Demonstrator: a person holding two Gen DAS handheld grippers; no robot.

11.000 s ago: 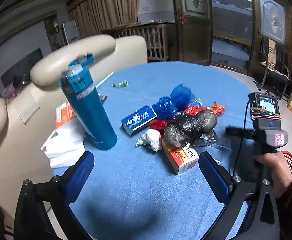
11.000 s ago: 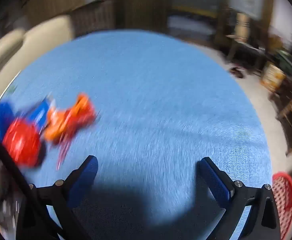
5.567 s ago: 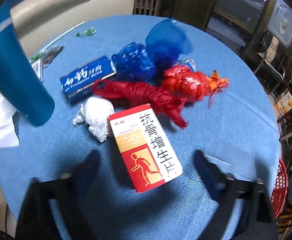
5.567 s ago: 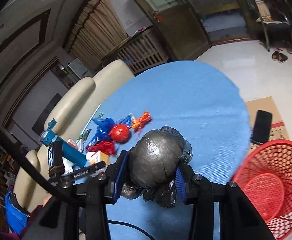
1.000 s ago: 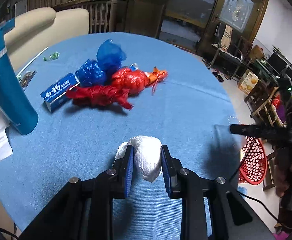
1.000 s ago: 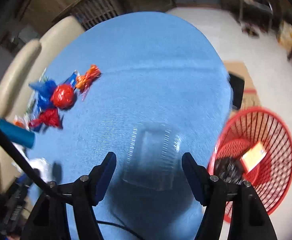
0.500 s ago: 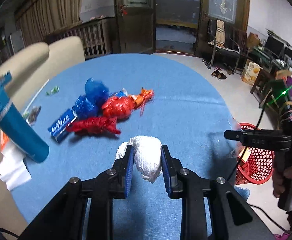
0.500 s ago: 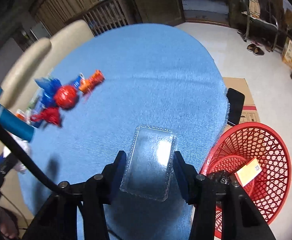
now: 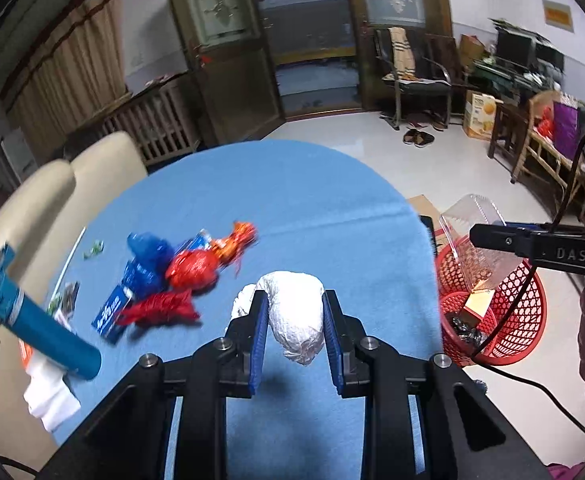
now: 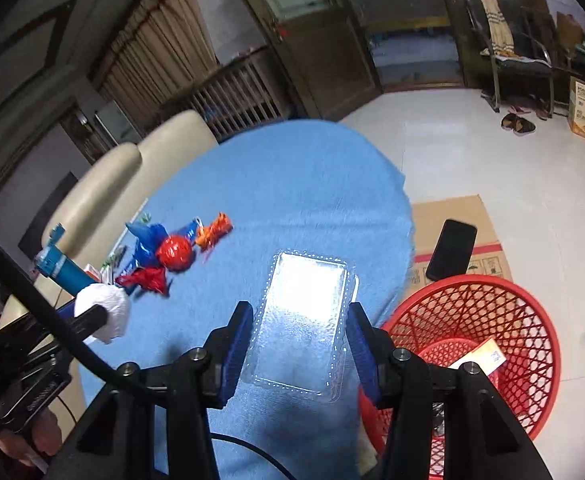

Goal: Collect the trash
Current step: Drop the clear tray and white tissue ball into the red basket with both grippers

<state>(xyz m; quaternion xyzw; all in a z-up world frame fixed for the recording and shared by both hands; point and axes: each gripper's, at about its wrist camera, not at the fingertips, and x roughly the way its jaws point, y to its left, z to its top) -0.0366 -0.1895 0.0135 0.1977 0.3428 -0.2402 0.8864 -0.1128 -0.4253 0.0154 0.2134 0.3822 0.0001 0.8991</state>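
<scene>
Left gripper (image 9: 294,322) pinching white wad (image 9: 294,316) above blue worktop (image 9: 312,208). Right gripper (image 10: 298,340) clamping clear plastic tray (image 10: 300,320), red basket (image 10: 492,320) at four o'clock.

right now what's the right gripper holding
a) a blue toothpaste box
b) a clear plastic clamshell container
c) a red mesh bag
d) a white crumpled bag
b: in the right wrist view the right gripper has its blue pads pressed on both sides of the clear plastic clamshell container, held up beside the red basket; the white crumpled bag sits in the left gripper instead.
</scene>
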